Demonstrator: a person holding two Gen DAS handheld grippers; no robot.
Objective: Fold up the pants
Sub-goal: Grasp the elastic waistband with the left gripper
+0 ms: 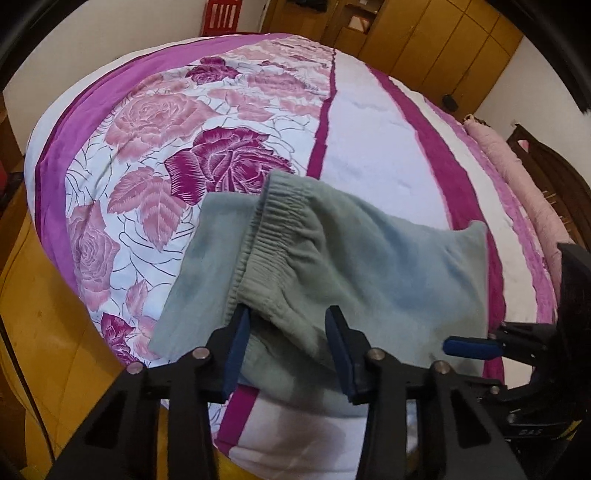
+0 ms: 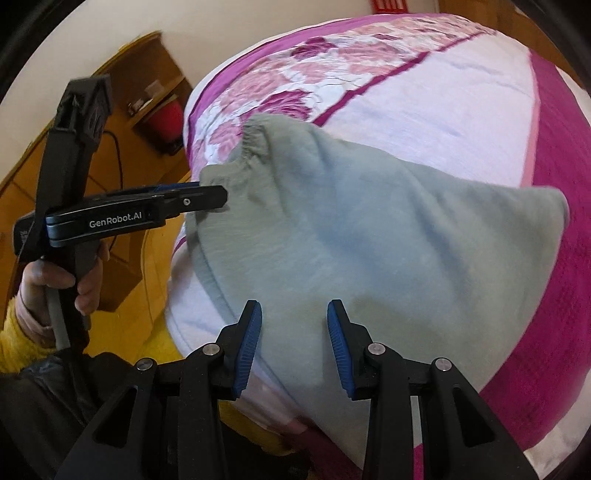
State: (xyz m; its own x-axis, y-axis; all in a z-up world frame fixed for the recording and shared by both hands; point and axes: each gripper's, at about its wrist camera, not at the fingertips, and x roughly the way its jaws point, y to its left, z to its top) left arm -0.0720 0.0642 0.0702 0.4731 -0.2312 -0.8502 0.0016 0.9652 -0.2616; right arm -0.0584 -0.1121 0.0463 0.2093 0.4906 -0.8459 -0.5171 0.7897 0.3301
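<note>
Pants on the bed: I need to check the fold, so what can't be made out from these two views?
- Pants: near edge hidden behind the left gripper in the left wrist view.
- Legs and hems: not identifiable in either view.
- Right gripper: whether its pads press the cloth is unclear.

I see a bed (image 1: 369, 155) filling most of my view, under a cover with a rose print (image 1: 229, 162) and magenta stripes (image 1: 439, 155). A pink blanket (image 1: 517, 177) lies rolled along its edge at 3 o'clock, against a dark headboard (image 1: 546, 162). Wooden wardrobes (image 1: 443, 40) stand at 1 o'clock, a red chair (image 1: 221, 16) at 12. Yellow wood floor (image 1: 40, 302) shows at 9 o'clock. From the right view, a red cup (image 2: 168, 116) sits in a low wooden shelf (image 2: 147, 96) at 10 o'clock, a black cable (image 2: 117, 155) beside it.
</note>
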